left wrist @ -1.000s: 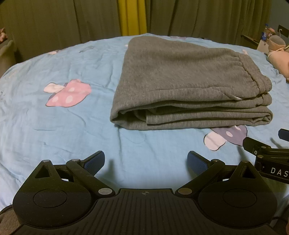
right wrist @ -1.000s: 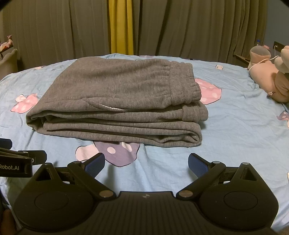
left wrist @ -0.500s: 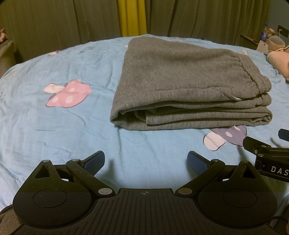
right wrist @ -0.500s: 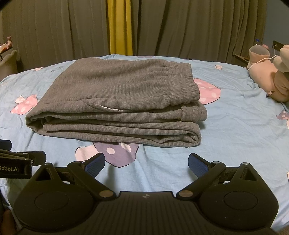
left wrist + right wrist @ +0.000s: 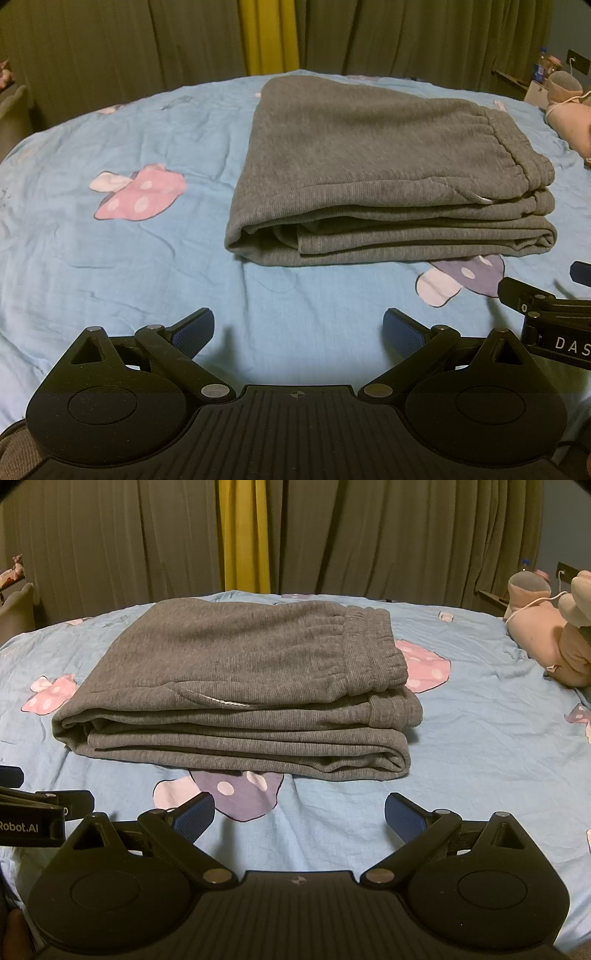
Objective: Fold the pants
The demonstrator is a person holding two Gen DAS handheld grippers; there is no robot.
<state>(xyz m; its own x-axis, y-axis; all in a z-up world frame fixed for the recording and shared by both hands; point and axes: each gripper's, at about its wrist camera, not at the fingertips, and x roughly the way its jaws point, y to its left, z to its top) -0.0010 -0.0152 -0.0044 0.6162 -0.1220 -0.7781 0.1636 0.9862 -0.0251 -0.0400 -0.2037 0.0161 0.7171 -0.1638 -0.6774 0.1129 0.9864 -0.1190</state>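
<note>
Grey sweatpants (image 5: 388, 166) lie folded into a thick stack on the blue mushroom-print bedsheet (image 5: 110, 258), elastic waistband on the right side. They also show in the right wrist view (image 5: 240, 672). My left gripper (image 5: 298, 330) is open and empty, held back from the stack's near left edge. My right gripper (image 5: 300, 814) is open and empty, in front of the stack's near edge. Each gripper's side shows at the edge of the other's view.
Dark curtains with a yellow strip (image 5: 243, 535) hang behind the bed. Pink plush toys (image 5: 546, 638) lie at the right edge of the bed. A bottle and small items (image 5: 541, 70) stand on a shelf at far right.
The right gripper has drawn back very slightly from the stack. The left gripper and the pants have not visibly moved.
</note>
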